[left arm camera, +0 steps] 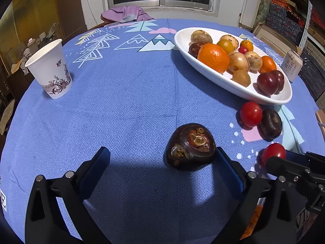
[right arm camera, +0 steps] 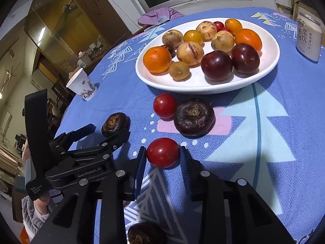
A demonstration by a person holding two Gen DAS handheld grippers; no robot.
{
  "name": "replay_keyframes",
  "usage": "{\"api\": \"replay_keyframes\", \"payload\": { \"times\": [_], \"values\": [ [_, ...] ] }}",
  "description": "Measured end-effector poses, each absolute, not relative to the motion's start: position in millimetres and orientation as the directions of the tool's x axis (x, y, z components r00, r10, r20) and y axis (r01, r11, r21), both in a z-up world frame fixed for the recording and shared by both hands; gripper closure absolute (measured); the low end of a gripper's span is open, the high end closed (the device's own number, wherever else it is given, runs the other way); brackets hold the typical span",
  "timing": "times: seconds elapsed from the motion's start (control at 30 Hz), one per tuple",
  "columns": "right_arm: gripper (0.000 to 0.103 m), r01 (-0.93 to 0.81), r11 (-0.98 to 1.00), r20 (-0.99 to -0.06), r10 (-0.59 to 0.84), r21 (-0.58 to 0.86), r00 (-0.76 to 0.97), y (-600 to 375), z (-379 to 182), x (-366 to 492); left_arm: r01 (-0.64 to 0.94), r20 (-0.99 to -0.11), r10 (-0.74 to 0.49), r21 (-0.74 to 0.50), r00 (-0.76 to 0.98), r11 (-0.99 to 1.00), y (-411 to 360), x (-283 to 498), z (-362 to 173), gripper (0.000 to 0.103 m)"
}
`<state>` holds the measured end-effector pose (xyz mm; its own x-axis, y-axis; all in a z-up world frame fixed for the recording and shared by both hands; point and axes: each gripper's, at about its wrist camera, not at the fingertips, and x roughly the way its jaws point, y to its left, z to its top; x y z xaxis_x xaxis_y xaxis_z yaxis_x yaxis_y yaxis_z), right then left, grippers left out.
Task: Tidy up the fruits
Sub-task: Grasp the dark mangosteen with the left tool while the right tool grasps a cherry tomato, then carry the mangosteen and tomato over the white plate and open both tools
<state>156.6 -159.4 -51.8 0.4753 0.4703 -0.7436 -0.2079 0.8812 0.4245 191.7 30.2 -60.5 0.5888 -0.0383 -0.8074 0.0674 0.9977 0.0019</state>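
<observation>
A white oval plate point(left arm camera: 227, 81) point(right arm camera: 203, 85) holds oranges, plums and several tan fruits. My left gripper point(left arm camera: 162, 156) is open low over the blue cloth; a dark water chestnut point(left arm camera: 190, 146) lies between its fingers, against the right pad point(left arm camera: 229, 168). It shows in the right wrist view point(right arm camera: 115, 123) too. My right gripper point(right arm camera: 163, 154) has its pads on both sides of a red tomato point(right arm camera: 163, 152) point(left arm camera: 273, 152) resting on the cloth. Another tomato point(right arm camera: 165, 105) point(left arm camera: 250, 113) and a dark chestnut point(right arm camera: 194, 117) point(left arm camera: 271, 124) lie before the plate.
A paper cup point(left arm camera: 50, 69) point(right arm camera: 83, 86) stands at the left. A drink can point(right arm camera: 308, 36) point(left arm camera: 292, 65) stands right of the plate. Purple cloth point(left arm camera: 126, 14) lies at the far edge. Another chestnut point(right arm camera: 146, 233) lies under my right gripper. The left gripper's body point(right arm camera: 81, 158) is close on the left.
</observation>
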Motion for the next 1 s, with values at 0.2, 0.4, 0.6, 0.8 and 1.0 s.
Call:
{"api": "replay_keyframes", "payload": {
  "times": [0.2,0.4,0.6,0.8,1.0],
  "values": [
    [0.069,-0.205,0.856,-0.724,0.511,0.474,0.462,-165.9,-46.8,152.8,0.097,-0.785,-0.053,0.009,0.618,0.995,24.8,188.8,-55.2,0.037],
    [0.069,-0.200,0.846,-0.707,0.526,0.495,0.473,-172.5,-41.1,150.4,0.118,-0.777,-0.095,-0.026,0.622,0.993,22.8,190.6,-52.8,0.059],
    [0.069,-0.188,0.831,-0.685,0.542,0.524,0.487,-188.5,-35.4,150.0,0.137,-0.763,-0.180,-0.121,0.621,0.983,29.4,183.9,-44.5,0.060],
    [0.069,-0.174,0.809,-0.625,0.552,0.562,0.551,-218.8,-14.9,143.9,0.175,-0.699,-0.205,-0.116,0.685,0.978,24.4,161.3,-13.2,0.060],
    [0.069,-0.161,0.853,-0.545,0.451,0.496,0.707,-251.8,33.2,139.4,0.211,-0.654,-0.206,-0.073,0.727,0.975,-5.9,172.2,27.4,0.060]
  ]
}}
